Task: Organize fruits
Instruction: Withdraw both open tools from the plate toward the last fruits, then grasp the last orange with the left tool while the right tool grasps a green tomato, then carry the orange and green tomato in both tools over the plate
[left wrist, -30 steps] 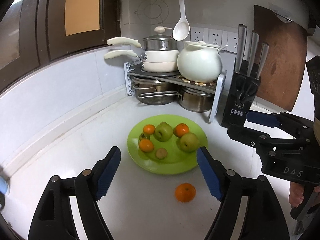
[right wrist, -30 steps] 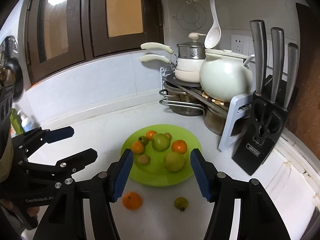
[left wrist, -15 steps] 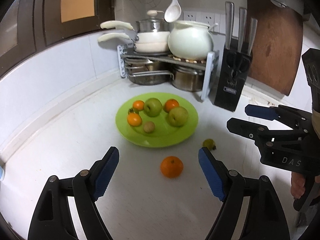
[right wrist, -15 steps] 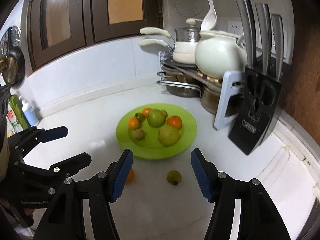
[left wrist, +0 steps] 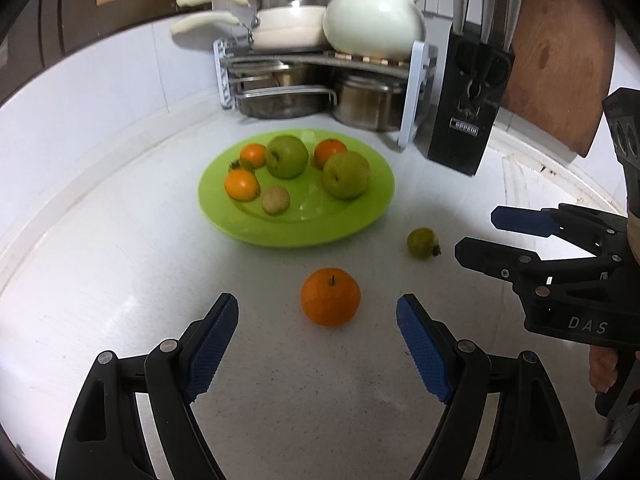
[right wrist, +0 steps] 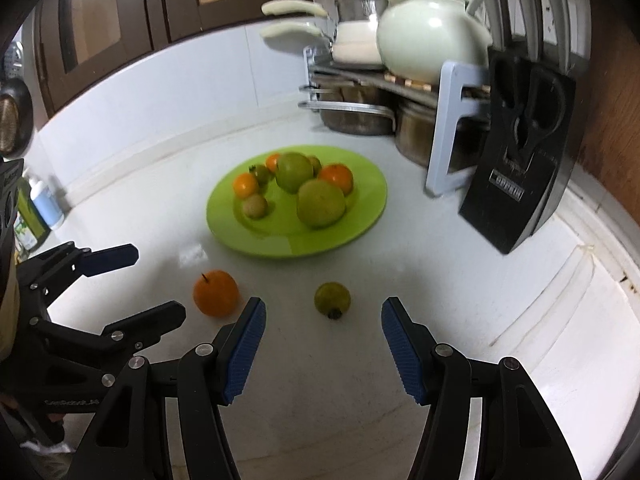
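Currently, the scene is recorded as follows.

Left gripper: released; the jaws are spread wide and nothing is held. It is seen at 9 o'clock in the right wrist view.

Right gripper: released; the jaws are spread wide and nothing is held. It is seen at 3 o'clock in the left wrist view.

Orange: set on the white counter, loose, just ahead of the left gripper's blue pads and between their lines; no contact is made.

Small green fruit: set on the counter, just ahead of the right gripper and between its pad lines; untouched. It is placed at 3 o'clock of the orange, apart from it.

Green plate: located at 12 o'clock of both loose fruits, near them. Two large green fruits, three oranges and a small brownish fruit are counted on it.

Pot rack: located at 12 o'clock behind the plate, loaded with white pots above and steel pots below.

Knife block: black, stood at 2 o'clock of the plate, beside the rack.
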{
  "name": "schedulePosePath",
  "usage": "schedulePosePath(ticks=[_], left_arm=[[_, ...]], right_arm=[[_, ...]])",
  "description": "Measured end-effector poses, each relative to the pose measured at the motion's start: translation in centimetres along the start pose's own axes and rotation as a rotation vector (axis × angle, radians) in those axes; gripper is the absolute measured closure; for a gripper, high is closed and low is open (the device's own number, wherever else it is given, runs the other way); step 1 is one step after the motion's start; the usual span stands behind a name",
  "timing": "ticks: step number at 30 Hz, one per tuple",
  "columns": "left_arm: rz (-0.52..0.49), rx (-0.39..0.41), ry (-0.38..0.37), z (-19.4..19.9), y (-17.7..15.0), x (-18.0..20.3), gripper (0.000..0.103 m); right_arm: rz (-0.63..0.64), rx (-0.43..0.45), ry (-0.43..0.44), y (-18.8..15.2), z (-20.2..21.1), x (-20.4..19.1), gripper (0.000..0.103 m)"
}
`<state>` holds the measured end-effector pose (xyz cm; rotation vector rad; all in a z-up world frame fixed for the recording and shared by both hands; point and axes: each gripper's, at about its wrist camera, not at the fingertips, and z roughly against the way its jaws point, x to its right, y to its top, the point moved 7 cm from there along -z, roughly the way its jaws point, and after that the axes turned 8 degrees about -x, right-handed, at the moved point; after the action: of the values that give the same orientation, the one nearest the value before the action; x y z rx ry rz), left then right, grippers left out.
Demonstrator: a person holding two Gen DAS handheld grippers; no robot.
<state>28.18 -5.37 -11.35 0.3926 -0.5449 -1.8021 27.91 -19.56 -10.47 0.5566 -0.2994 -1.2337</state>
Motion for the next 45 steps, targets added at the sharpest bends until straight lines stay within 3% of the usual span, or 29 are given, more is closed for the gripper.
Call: schedulePosePath(ticks=[8,16,20,28,33,45], left_arm=[[0.005,-0.064,-0.024,-2.9,-0.1,0.0,0.023],[0.012,-0.093,-0.048,-4.5,0.2,-0.3,0.037],[0.015,-0.093,-0.059,-4.9,0.5,-0.2,0.041],[0.002,-0.099,-0.080,-5.3,0.7,0.2,0.061],[0.000,-0.098,-0.079,-5.4,0.7,0.4,0.061],[-0.004,-0.087,-0.074,-5.0,0.8,0.5,0.062]], right_arm=[[-0.001,-0.055,0.016,-0.1,-2.7,0.5,0.042],[-0.004,-0.076,0.040,0.6,-4.5,0.6,0.044],[-0.007,-0.086,0.051,0.9,-5.2,0.7,0.049],[-0.002,-0.107,0.069,0.8,-6.0,0.5,0.063],[0.005,-0.106,0.061,0.7,-6.1,0.5,0.073],[0.012,-0.091,0.053,0.7,-5.6,0.4,0.073]])
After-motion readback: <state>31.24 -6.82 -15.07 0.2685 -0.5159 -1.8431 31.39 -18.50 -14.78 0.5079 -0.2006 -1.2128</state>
